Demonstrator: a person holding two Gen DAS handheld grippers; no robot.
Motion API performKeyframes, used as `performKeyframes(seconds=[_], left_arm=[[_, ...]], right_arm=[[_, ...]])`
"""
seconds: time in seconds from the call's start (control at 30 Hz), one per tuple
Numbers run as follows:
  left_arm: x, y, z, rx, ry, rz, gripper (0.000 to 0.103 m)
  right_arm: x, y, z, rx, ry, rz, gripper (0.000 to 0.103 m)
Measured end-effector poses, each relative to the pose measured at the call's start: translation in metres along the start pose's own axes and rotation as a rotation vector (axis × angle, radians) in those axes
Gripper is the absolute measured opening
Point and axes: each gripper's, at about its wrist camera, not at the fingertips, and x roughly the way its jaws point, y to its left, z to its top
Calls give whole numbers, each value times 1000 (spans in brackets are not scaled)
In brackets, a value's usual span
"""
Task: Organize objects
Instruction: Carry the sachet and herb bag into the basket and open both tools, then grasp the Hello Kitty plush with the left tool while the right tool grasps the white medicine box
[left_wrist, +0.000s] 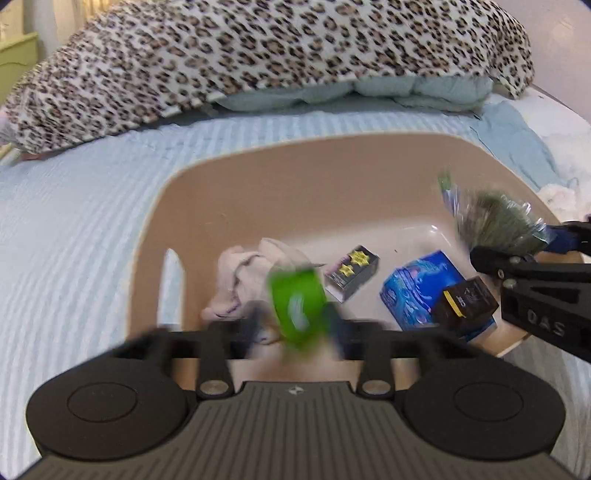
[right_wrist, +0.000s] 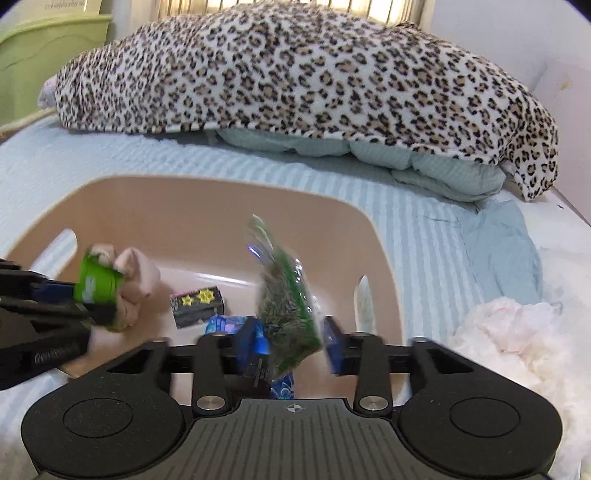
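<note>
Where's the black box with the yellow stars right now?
The star box lies on the basin floor, mid-frame in both views, between the pink cloth on its left and the blue box on its right; neither gripper touches it.

Leopard-print blanket on striped blue bed, green cabinet beside.

Soft, even indoor light; fisheye bends the edges, and motion blur smears the held items near both lenses
</note>
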Motion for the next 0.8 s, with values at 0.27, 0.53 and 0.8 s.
performKeyframes(seconds=[0.27,0.53,0.8], left_arm=[[-46,2,-6,17,-81,25,88],[-81,4,-21,24,-77,-12,88],[-91,4,-49,28,-31,-47,88]], right_arm=[[-50,-8,7,22,-86,28,88],[-88,-12,-11,13,-82,48,94],[-85,-13,-45,12,16,68,94]])
